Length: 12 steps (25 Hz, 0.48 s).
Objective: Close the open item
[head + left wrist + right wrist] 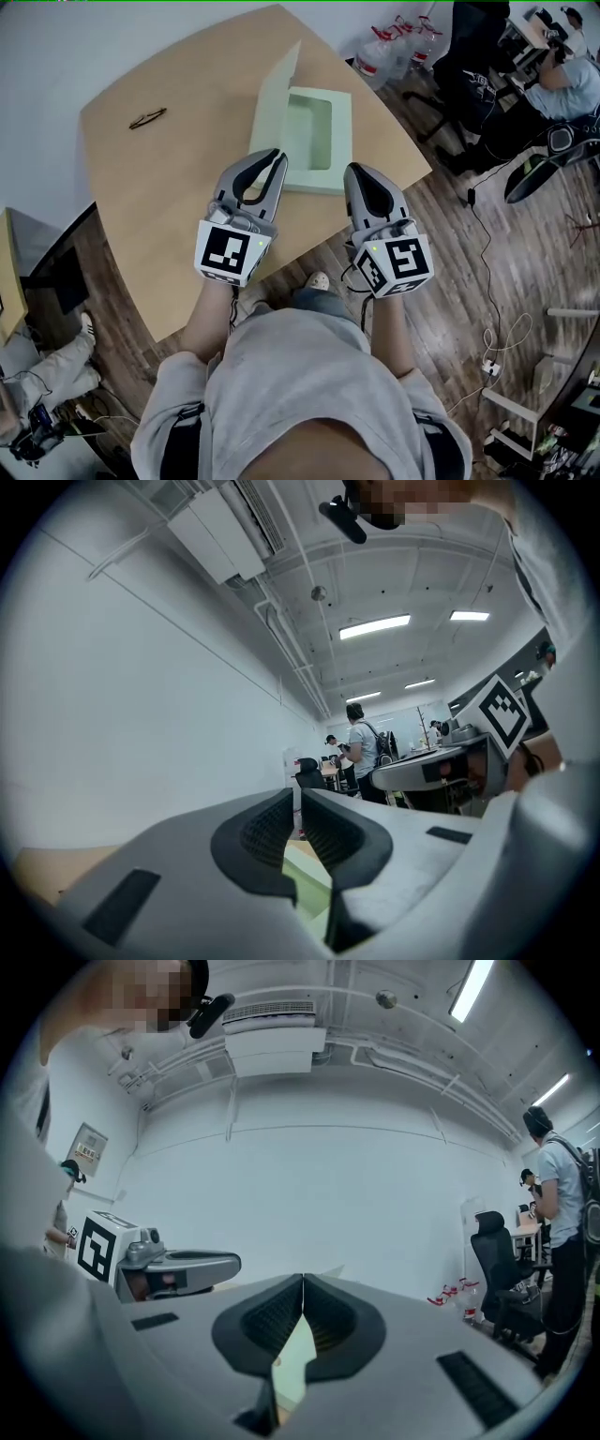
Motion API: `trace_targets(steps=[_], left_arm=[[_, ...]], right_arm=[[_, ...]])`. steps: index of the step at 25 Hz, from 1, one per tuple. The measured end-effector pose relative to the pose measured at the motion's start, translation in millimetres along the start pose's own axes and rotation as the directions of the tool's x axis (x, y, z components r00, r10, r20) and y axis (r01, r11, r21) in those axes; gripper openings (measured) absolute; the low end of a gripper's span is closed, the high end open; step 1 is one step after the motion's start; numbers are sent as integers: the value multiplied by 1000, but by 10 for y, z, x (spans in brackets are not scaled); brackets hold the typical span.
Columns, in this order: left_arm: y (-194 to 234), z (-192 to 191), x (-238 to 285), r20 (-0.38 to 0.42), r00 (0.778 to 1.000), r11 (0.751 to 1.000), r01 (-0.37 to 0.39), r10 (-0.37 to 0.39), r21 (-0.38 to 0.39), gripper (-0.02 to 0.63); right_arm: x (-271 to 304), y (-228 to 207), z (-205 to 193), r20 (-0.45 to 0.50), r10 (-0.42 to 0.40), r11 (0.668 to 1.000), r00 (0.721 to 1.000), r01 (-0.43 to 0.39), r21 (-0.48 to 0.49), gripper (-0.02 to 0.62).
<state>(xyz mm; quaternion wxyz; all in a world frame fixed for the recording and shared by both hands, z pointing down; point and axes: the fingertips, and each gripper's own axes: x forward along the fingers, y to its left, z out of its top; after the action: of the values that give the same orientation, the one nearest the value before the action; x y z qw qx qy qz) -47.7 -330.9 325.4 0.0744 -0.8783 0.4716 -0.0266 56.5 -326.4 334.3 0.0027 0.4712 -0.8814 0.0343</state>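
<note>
A pale green box (pixel 319 141) lies open on the wooden table (pixel 169 187). Its lid (pixel 277 86) stands up along the left side. My left gripper (pixel 277 156) hovers over the box's near left corner, jaws shut and holding nothing. My right gripper (pixel 354 171) hangs at the near right corner, also shut and empty. In the left gripper view the shut gripper (pixel 297 795) points level across the room, and a strip of the green box (pixel 307 881) shows below the jaws. The right gripper view shows the gripper (pixel 303 1280) shut, with the box (pixel 296 1358) beneath it.
A pair of glasses (pixel 147 118) lies at the table's far left. Water bottles (pixel 389 47) and office chairs (pixel 473 89) stand beyond the table on the right. Cables (pixel 492 281) run over the wooden floor. People stand in the room's background (pixel 361 752).
</note>
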Motion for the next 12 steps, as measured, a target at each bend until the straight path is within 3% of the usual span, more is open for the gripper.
trace_targets(steps=[6,12], left_arm=[[-21,-26,166,-2,997,997,-74,74,11,18],[24,-120,342,-33,990,990,-139,140,36,69]], right_arm=[[108,-208,0,0,75,997,997,-75,-1,9],[262,-386,-47,-12,142,990,990,-142,2,9]])
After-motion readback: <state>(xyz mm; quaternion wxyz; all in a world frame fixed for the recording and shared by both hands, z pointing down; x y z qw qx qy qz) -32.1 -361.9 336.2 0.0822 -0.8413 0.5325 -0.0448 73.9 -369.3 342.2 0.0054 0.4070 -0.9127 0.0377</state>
